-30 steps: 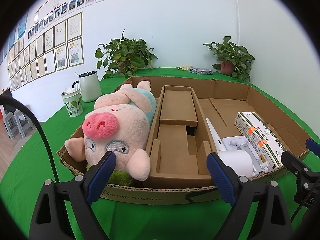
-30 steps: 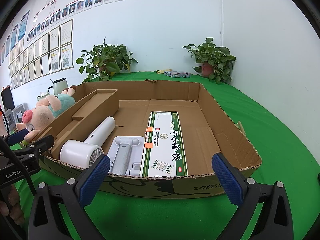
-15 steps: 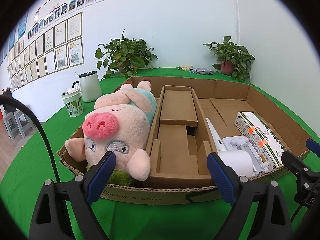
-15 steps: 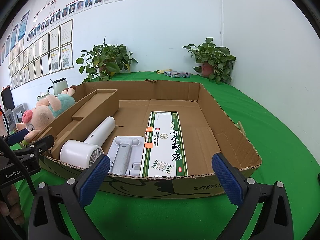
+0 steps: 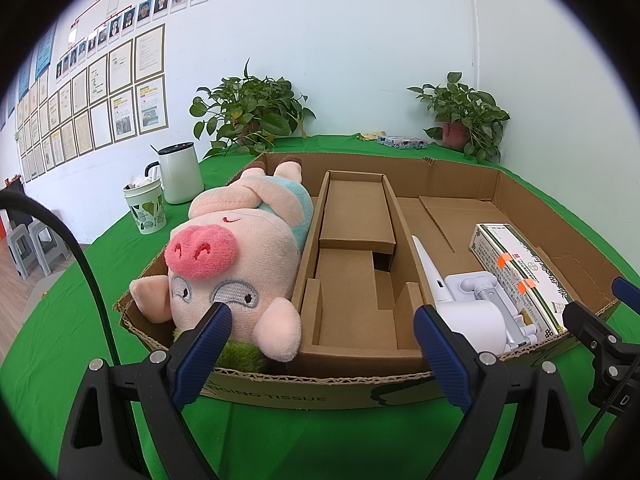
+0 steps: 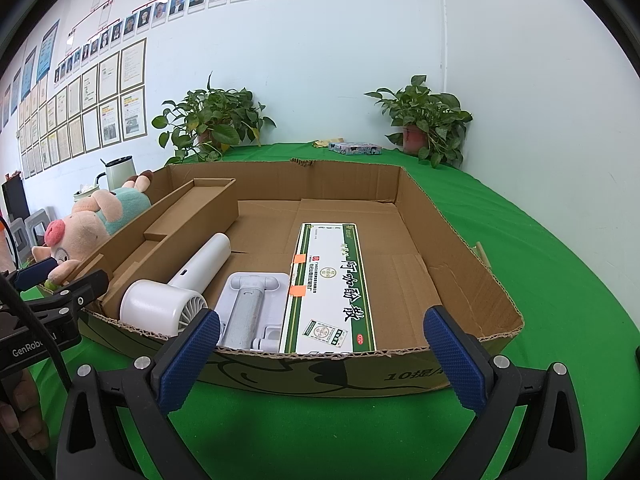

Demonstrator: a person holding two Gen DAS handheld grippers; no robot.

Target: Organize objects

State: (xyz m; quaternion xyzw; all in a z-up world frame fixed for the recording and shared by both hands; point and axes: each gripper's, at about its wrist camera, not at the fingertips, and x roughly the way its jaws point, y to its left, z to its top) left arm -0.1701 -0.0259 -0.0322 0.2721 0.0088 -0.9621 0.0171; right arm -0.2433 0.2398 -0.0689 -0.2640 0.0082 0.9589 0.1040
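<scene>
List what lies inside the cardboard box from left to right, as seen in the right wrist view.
Pig plush toy → brown cardboard insert → white handheld fan → white plastic stand → long green-and-white medicine box.

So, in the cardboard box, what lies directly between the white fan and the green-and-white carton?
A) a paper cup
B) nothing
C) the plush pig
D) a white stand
D: in the right wrist view the white stand lies flat between the fan and the carton.
</scene>
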